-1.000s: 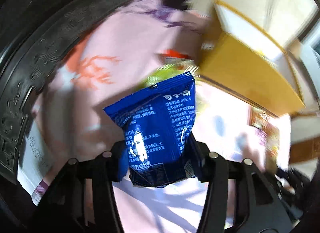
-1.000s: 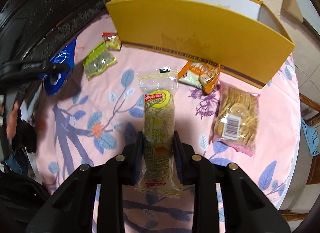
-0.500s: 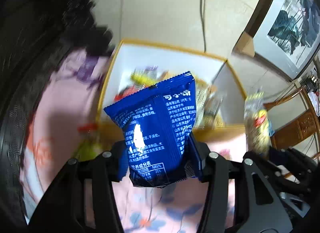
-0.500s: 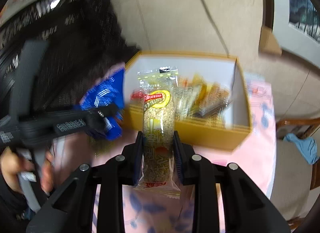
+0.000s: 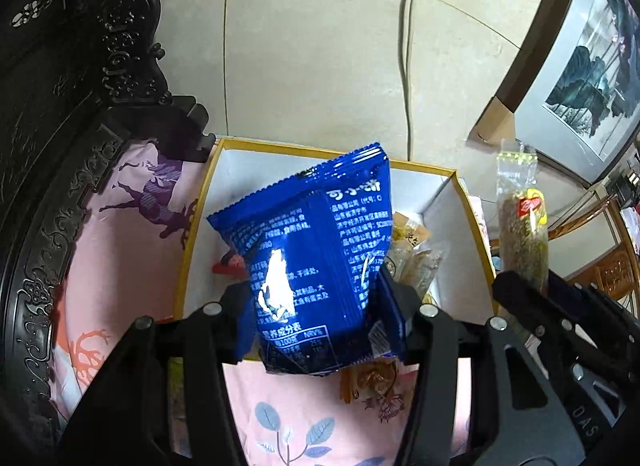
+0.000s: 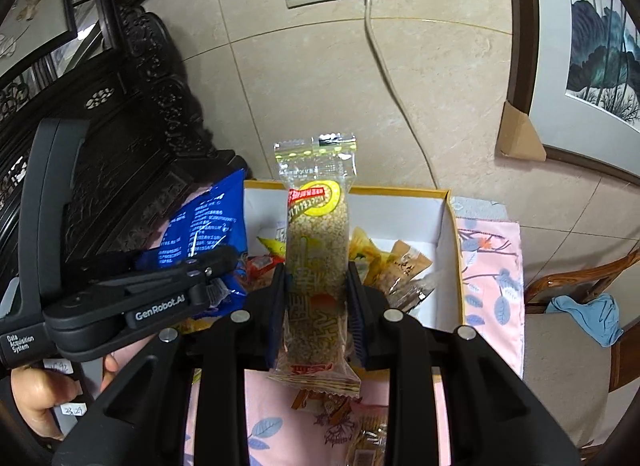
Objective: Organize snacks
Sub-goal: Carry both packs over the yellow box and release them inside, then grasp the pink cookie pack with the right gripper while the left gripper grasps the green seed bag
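Tabletop: covered with a pink floral cloth; it carries the box, the landmark for every place below.
Yellow box: open-topped with white inner walls, set against the tiled wall behind; judged to be the collecting place for the snacks, since several wrapped snacks already lie inside it.
Left gripper: fingers closed tight on the lower part of the blue snack packet, which stands upright above the near wall of the box, on its left side; judged to be held high so that it clears the rim before release.
Right gripper: fingers clamped on the middle of the clear-wrapped grain bar, held upright above the near wall of the box, to the right of the blue packet; the narrow grip across its width keeps the long bar from swinging.
Loose snacks: a few wrappers lie on the cloth just in front of the box, apparently not yet sorted.
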`<state>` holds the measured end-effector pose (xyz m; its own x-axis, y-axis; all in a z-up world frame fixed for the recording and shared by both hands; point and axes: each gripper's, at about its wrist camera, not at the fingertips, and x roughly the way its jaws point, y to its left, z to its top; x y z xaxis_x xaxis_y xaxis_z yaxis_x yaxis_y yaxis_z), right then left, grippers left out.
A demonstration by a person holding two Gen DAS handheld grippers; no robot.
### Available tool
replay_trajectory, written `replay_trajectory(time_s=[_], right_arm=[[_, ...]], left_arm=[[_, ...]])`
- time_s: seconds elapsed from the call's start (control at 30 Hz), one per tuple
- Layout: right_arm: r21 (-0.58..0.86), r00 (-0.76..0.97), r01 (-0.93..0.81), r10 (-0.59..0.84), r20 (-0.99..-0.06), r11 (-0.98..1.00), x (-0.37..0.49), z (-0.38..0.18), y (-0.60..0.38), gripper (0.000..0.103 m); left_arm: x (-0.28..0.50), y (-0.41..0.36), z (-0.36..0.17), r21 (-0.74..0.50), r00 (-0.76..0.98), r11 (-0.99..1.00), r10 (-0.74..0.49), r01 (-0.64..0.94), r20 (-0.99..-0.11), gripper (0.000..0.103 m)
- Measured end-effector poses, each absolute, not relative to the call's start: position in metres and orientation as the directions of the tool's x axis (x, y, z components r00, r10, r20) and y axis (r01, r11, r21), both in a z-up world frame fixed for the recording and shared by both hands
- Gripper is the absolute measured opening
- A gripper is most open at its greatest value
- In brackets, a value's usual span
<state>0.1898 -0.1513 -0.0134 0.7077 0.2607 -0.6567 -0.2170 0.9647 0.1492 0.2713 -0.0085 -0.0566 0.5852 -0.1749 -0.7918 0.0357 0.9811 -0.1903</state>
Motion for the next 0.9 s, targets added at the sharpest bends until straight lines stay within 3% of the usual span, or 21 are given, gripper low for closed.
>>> replay_trajectory(time_s=[0.03,0.07,0.1,0.17,0.2,0.43,0.63,0.9], right_arm=[[0.145,0.712,-0.208,0.251,-0.656,0.967,0.193,-0.012,-0.153,0.030],[0.138,0.716,-0.195,0.237,-0.656,0.971,0.196,-0.011,-0.154,0.032],[0.130,0.720,-0.184,0.224,-0.657,0.974,0.198,-0.010,-0.155,0.045],[0.093,0.727,-0.157,0.179,-0.663,0.983,0.202,-0.008,-0.156,0.065],[0.085,0.736,-0.152,0.170,-0.655,0.985,0.201,-0.007,-0.158,0.065],[0.066,0.683,-0.169,0.165,-0.712,0.983,0.166,-0.039,-0.174,0.072],[0.083,0.490,-0.055,0.099,-0.866,0.995,0.122,-0.150,-0.195,0.072],[0.061,0.427,-0.020,0.063,-0.902,0.998,0.122,-0.204,-0.192,0.072]], left_arm=[[0.274,-0.008,-0.057,-0.192,0.579,0.981,-0.176,0.034,-0.796,0.055],[0.276,-0.008,-0.057,-0.195,0.572,0.980,-0.180,0.034,-0.800,0.066],[0.278,-0.008,-0.055,-0.195,0.572,0.980,-0.179,0.034,-0.801,0.085],[0.276,-0.005,-0.046,-0.170,0.612,0.985,-0.146,0.018,-0.777,0.094],[0.275,-0.003,-0.043,-0.166,0.624,0.986,-0.140,0.018,-0.769,0.096],[0.247,0.023,-0.046,-0.130,0.628,0.991,-0.108,0.011,-0.771,0.097],[0.201,0.064,-0.091,-0.160,0.582,0.983,-0.079,-0.088,-0.809,0.097],[0.150,0.136,-0.143,-0.126,0.477,0.957,0.015,-0.261,-0.879,0.097]])
